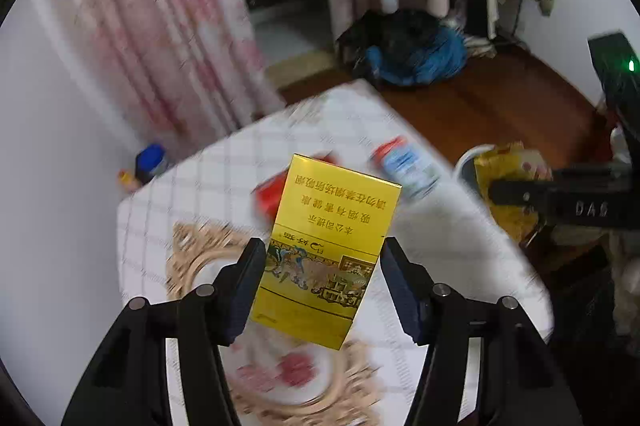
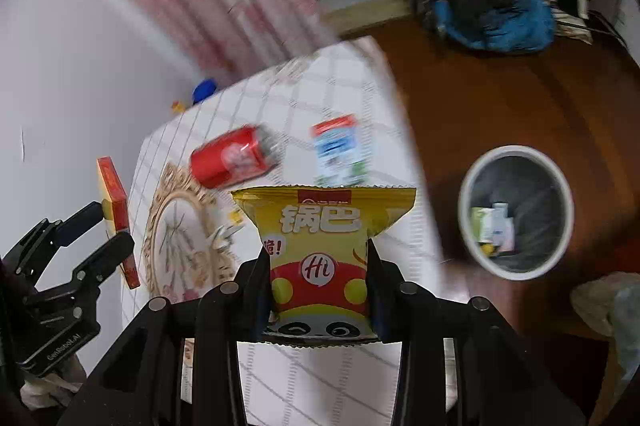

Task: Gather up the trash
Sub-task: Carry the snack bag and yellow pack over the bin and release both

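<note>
My left gripper (image 1: pixel 322 258) is shut on a yellow cigarette box (image 1: pixel 332 226), held upright above the table; the right wrist view shows the same box (image 2: pixel 114 202) edge-on in the left gripper (image 2: pixel 110 224). My right gripper (image 2: pixel 318 258) is shut on a yellow snack packet (image 2: pixel 324 238) with a panda print, also seen as the snack packet (image 1: pixel 508 186) at the right of the left wrist view. A red can (image 2: pixel 234 156) lies on its side on the table beside a small milk carton (image 2: pixel 340 156). A white-rimmed trash bin (image 2: pixel 516 212) stands on the floor to the right.
The table (image 2: pixel 280 98) has a white checked cloth with a gold-framed mat (image 2: pixel 180 238). Some wrappers lie inside the bin. On the wooden floor (image 2: pixel 500 98) lies a blue and black heap of clothes (image 2: pixel 492 18). A pink curtain (image 1: pixel 152 26) hangs behind, with a blue-capped bottle (image 1: pixel 150 162) by the wall.
</note>
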